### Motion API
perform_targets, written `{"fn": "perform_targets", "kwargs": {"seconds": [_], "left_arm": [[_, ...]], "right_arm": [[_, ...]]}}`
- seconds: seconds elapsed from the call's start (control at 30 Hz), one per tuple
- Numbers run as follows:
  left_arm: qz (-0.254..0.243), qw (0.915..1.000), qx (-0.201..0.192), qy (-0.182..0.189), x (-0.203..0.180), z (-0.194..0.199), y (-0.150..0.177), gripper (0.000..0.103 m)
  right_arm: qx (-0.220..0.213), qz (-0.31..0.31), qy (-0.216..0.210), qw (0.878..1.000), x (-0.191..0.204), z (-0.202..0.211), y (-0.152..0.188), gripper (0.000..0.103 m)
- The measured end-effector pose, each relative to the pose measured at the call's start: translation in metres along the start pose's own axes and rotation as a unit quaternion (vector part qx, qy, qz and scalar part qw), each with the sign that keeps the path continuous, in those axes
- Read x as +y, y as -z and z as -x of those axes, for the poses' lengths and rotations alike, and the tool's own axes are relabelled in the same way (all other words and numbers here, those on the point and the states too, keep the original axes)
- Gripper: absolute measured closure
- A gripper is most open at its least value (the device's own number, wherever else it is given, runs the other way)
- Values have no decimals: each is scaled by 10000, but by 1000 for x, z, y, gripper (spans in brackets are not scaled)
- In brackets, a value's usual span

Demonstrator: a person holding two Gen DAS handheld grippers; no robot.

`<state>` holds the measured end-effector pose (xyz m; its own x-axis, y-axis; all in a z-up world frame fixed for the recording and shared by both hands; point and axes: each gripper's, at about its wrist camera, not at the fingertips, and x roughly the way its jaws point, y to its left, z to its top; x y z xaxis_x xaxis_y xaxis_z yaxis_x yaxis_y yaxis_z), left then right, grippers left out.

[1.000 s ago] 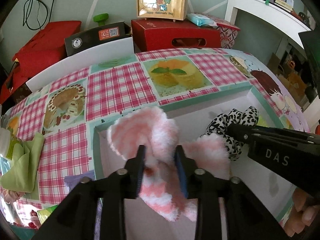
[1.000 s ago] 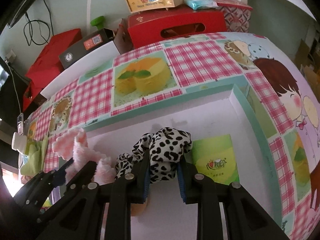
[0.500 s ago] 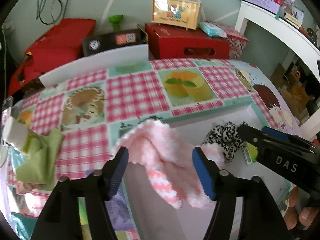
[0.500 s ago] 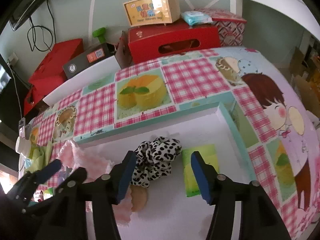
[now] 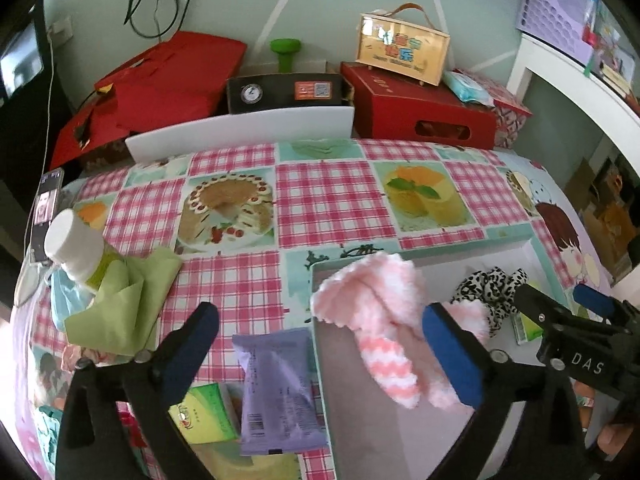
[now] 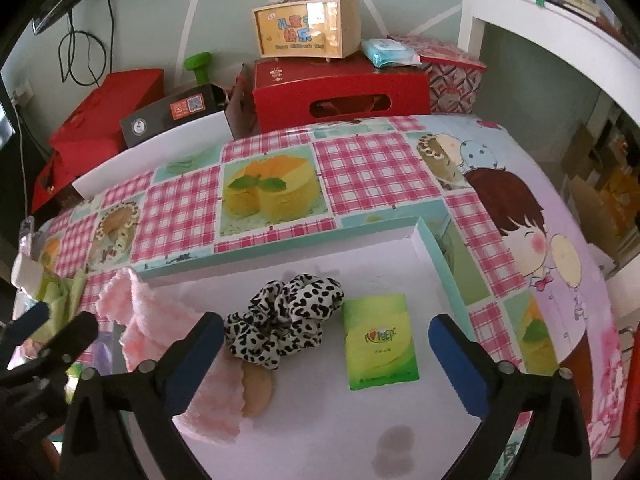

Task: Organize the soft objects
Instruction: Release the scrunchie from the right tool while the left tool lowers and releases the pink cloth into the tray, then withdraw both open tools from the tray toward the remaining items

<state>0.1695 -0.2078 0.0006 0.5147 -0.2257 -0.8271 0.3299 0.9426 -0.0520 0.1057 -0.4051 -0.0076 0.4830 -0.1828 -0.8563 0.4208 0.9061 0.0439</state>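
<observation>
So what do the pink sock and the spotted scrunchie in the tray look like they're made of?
The pink sock looks like fuzzy chenille-type knit: fluffy matte pile, pink and white zigzag stripes. The spotted scrunchie looks like smooth woven fabric, gathered into ruffles, black on white print; exact fibre unclear.

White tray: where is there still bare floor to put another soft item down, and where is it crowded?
Inside the white tray, bare patches lie behind the leopard scrunchie along the far wall, right of the green tissue pack, and near the front edge. The left end is crowded: the pink fluffy sock drapes over the rim, touching the scrunchie.
</observation>
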Motion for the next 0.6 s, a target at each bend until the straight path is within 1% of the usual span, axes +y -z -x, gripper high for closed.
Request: {"fn": "perform_targets", "kwargs": {"seconds": [0.13,0.3,0.43,0.5,0.6], "left_arm": [[103,9999,-64,10,9,0,1,1],[63,9997,-220,-76,14,1,4,1],[-25,9995,-304,75,13,3,3,1],[-89,9988,-454,161,11,8,4,1],[-189,9977,-628,187,8,16,4,1]], "right_arm": [[-10,62,83,9999,4,-1,2,0],[-92,162,182,9997,11,1,5,0],[-87,162,184,9997,16,2,7,0],[-104,270,311,9991,20,4,8,0],[-188,316,454,9983,22,8,8,0]]}}
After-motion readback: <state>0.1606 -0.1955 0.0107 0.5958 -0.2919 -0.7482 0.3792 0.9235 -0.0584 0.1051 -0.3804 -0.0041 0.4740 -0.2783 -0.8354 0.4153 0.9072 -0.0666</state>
